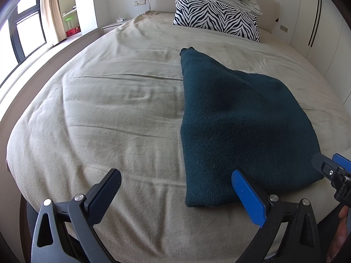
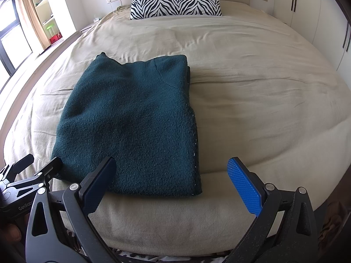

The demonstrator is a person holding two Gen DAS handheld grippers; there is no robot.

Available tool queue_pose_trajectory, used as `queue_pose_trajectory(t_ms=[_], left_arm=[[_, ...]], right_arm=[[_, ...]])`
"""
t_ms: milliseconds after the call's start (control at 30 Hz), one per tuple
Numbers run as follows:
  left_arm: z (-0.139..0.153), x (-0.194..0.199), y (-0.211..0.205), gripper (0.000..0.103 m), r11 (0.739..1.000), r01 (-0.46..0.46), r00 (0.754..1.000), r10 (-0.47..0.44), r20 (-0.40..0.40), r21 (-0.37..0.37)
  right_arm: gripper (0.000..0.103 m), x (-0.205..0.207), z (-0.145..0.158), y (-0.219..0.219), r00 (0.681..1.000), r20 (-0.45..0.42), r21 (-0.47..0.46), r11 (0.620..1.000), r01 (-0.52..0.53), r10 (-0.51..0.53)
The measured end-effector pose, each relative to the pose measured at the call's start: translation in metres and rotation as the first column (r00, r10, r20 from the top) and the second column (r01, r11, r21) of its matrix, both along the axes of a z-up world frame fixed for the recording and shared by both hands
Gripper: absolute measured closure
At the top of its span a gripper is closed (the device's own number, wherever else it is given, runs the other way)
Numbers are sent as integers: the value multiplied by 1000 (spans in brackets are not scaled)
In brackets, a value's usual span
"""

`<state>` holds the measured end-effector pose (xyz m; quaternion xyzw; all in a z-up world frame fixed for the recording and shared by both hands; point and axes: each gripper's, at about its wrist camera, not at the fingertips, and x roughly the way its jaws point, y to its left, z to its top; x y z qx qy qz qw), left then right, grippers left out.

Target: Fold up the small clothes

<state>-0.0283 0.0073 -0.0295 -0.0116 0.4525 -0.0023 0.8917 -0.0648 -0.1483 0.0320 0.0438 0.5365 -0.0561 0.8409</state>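
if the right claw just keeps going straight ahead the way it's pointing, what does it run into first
Most likely the near right corner of the dark green sweater, which lies on the bed sheet just ahead of the open right claw. Depth is unclear; if held high, it could pass over the sweater.

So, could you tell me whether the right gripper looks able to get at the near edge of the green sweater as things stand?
Probably yes: the right gripper is open just short of the green sweater, whose near edge lies flat on the bed with nothing between them.
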Motion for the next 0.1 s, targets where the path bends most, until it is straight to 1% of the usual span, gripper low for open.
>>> queue_pose_trajectory(t_ms=[100], left_arm=[[-1, -2, -2, 0, 1000, 5, 1000, -5, 2, 2]], right_arm=[[0, 0, 0, 0, 1000, -1, 1, 1000, 1, -1]])
